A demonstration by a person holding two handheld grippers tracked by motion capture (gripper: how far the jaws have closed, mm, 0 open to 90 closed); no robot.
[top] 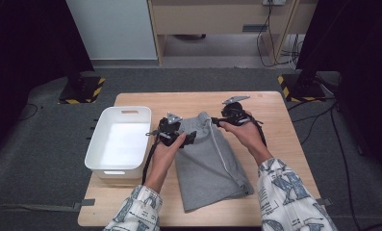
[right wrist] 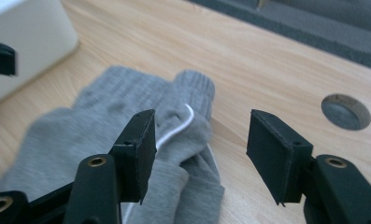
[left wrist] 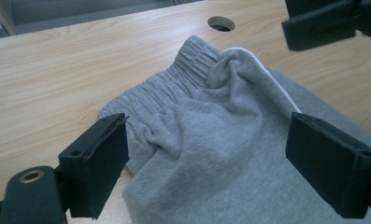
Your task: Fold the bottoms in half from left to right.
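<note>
A grey folded garment point(top: 208, 163) with an elastic waistband lies on the wooden table point(top: 285, 144), waistband at the far end. My left gripper point(top: 189, 137) hovers at the waistband's left side. In the left gripper view its jaws stand wide apart point(left wrist: 206, 140) over the bunched grey cloth point(left wrist: 220, 186), not touching it. My right gripper point(top: 216, 122) is at the waistband's right corner. Its jaws point(right wrist: 202, 140) are open, with the cloth's edge point(right wrist: 103, 116) and a white cord point(right wrist: 178, 128) low between them, unpressed.
A white plastic bin point(top: 119, 142) stands on the table's left part, close to my left hand. A round cable hole point(right wrist: 346, 112) sits in the tabletop beyond the garment. Bare wood lies to the right of the garment and along the far edge.
</note>
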